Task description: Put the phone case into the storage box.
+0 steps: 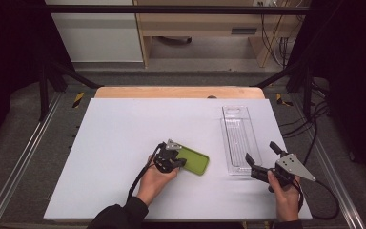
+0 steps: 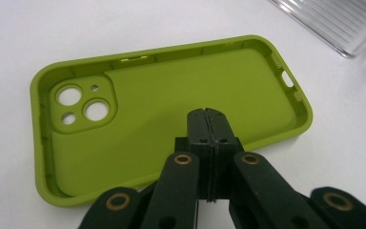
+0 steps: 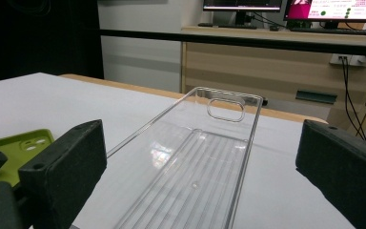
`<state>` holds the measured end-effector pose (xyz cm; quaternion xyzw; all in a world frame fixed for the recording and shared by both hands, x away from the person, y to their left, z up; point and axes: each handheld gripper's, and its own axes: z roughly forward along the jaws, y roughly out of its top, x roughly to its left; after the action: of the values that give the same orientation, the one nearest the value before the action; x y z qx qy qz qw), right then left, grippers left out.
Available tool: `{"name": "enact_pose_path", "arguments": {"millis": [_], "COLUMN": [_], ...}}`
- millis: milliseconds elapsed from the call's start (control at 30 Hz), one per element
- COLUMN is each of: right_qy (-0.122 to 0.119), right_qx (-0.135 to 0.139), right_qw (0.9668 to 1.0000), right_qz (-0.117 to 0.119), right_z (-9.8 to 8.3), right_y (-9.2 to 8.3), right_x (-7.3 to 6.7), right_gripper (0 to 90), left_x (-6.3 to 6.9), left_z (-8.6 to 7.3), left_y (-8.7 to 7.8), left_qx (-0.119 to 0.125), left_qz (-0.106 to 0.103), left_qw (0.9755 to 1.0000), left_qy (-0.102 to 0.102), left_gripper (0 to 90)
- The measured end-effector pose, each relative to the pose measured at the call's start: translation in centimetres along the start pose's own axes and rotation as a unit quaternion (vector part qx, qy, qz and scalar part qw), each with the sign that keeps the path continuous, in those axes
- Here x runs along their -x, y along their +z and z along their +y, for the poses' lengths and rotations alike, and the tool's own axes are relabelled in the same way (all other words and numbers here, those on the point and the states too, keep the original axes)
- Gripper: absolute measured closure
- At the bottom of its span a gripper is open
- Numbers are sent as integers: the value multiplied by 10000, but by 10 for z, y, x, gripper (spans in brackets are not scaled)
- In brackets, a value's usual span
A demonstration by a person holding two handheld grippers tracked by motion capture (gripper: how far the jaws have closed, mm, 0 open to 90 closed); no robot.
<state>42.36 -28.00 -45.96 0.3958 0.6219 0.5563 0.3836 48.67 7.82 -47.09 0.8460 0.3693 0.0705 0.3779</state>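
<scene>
A lime-green phone case (image 1: 196,162) lies open side up on the white table (image 1: 124,138), its camera cut-outs turned toward the person's left. My left gripper (image 1: 180,162) is shut, and its joined tips (image 2: 206,115) stand over the inside of the case (image 2: 138,95) with nothing between the jaws. A clear plastic tray (image 1: 238,138) lies lengthwise to the right of the case. My right gripper (image 1: 261,151) is open at the tray's near right corner, its jaws (image 3: 205,160) wide to either side of the tray (image 3: 228,98). The case's corner (image 3: 14,148) shows at far left.
The white sheet covers a wooden table whose far edge (image 1: 178,92) is bare. Metal rails (image 1: 24,157) run along both sides. Beyond the table stand a wooden cabinet (image 1: 205,28) and cables (image 1: 276,33).
</scene>
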Motion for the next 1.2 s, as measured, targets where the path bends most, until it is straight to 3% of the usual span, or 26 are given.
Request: {"name": "enact_pose_path", "arguments": {"millis": [633, 867, 1033, 1067, 1200], "right_qy": [-43, -50, -50, -71, -96], "right_qx": [-25, -26, -25, -14, 31], "right_qw": [10000, 10000, 10000, 10000, 9999], "right_qz": [15, 16, 16, 23, 47], "right_z": [0, 0, 0, 1, 4], "right_y": [0, 0, 0, -1, -2], "right_x": [-2, -3, -4, -5, -10], "right_gripper": [34, 33, 33, 33, 32], "left_x": [19, 20, 16, 16, 12], "left_z": [-25, -29, -34, -34, -38], "left_y": [-23, -25, -29, -29, -46], "left_qx": [22, 82, 547, 547, 1298], "left_qz": [-159, -118, 96, 96, 321], "left_qw": [9997, 9995, 9983, 9983, 9909], "left_qy": [199, 275, 185, 185, 178], "left_gripper": [900, 900, 900, 900, 900]}}
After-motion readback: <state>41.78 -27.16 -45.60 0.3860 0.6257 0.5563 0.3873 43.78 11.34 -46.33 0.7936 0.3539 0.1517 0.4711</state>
